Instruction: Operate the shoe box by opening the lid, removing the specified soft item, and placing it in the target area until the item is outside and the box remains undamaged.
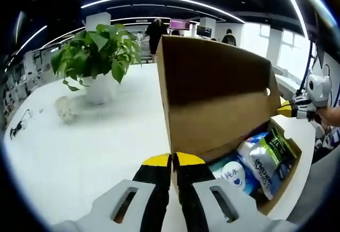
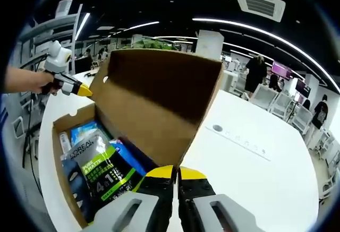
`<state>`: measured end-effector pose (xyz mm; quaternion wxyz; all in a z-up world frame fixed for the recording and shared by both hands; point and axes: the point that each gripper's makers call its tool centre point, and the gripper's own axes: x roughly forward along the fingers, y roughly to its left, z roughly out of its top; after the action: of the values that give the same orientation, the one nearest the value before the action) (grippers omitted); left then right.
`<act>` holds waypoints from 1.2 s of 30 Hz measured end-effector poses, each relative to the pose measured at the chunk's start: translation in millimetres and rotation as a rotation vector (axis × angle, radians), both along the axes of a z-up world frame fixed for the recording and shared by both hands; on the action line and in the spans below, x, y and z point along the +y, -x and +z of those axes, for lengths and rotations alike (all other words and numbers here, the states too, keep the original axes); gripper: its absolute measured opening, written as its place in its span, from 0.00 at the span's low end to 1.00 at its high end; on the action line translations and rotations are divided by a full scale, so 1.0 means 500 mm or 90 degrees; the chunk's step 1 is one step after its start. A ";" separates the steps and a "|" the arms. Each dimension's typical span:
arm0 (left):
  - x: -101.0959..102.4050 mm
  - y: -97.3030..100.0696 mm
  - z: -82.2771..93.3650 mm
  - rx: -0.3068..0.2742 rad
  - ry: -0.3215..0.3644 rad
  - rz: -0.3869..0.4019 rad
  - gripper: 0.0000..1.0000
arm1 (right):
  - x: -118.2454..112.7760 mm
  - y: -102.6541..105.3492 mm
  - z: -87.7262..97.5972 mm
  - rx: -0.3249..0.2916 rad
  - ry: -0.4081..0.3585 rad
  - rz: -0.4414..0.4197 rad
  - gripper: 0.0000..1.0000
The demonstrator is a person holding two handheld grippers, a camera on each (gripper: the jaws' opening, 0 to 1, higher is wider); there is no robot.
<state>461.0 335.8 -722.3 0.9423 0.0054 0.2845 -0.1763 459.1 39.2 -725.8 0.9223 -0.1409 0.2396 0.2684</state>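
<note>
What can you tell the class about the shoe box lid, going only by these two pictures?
The shoe box lid is plain brown cardboard, bare on its inner face, and stands raised, hinged along one long side of the shoe box. Each hand-held gripper pinches a lower corner edge with yellow tips: the left hand-held gripper at one end, the right hand-held gripper at the other. A small cut-out notch shows near one side edge. Packets lie in the box below.

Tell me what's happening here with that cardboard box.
A person is lifting the lid of a shoe box with two handheld claws, the left claw and right claw, each pinching a lid corner. The lid stands raised, and soft packets lie inside. A potted plant sits on the white table.
</note>
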 end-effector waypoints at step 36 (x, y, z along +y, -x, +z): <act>0.001 -0.045 -0.017 0.020 0.024 0.022 0.01 | 0.000 -0.045 -0.008 0.012 0.012 0.004 0.00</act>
<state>483.4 336.1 -730.8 0.9407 -0.0198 0.2958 -0.1651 481.6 39.2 -729.8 0.9180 -0.1479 0.2502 0.2700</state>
